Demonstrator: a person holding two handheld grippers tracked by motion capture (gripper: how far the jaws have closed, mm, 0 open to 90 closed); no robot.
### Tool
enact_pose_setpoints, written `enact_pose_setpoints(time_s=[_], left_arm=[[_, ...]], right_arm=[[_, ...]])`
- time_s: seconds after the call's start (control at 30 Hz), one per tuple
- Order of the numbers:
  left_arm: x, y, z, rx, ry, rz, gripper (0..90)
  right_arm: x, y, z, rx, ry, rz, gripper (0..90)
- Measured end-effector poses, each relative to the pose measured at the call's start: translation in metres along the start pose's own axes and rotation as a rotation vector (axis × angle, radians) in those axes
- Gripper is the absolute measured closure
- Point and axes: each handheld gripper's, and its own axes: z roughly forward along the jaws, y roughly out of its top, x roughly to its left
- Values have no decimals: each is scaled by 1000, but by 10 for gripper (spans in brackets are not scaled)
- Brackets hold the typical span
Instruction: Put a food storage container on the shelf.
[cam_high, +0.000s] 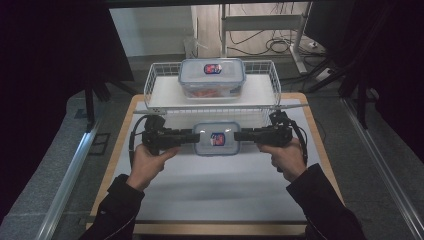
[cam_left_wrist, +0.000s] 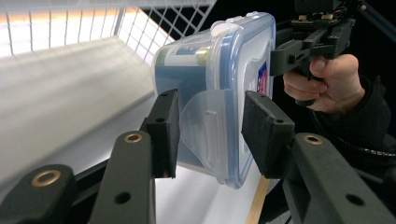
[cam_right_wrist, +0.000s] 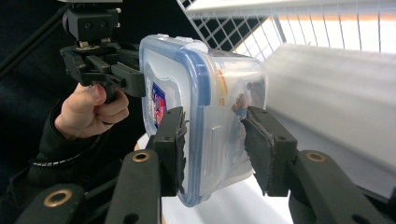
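High view: I keep both tongs, left tongs (cam_high: 189, 136) and right tongs (cam_high: 239, 135), clamped level on the clear blue-rimmed plastic lidded box (cam_high: 216, 138) between them, lifting evenly.

lidded plastic containers: 2, one (cam_high: 216, 138) between the grippers, one (cam_high: 212, 76) on the wire rack
wire racks: 1 (cam_high: 155, 80)
grippers: 2, left gripper (cam_high: 192, 136) and right gripper (cam_high: 239, 136)
hands: 2, (cam_high: 147, 161) and (cam_high: 286, 156)
tables: 1 (cam_high: 120, 150)
red-blue lid labels: 2, possibly identical; too small to read
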Motion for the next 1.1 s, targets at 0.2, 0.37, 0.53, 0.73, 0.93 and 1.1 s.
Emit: enact_pose_setpoints(time_s=[0.2, 0.37, 0.53, 0.73, 0.93, 1.1], left_arm=[[2, 27, -8, -14, -5, 9, 576], [6, 49, -11, -28, -4, 12, 576], [12, 70, -15, -33, -1, 6, 576], [15, 95, -22, -40, 3, -1, 576], [18, 119, -26, -67, 14, 2, 575], [21, 138, -28, -93, 23, -2, 576]], right_arm=[[6, 27, -3, -31, -6, -20, 585], [7, 50, -4, -51, -14, -22, 585], [5, 70, -3, -73, -21, -17, 584], [6, 93, -2, -103, -18, -15, 584], [5, 116, -3, -127, -15, -10, 583], [0, 131, -4, -151, -3, 8, 583]])
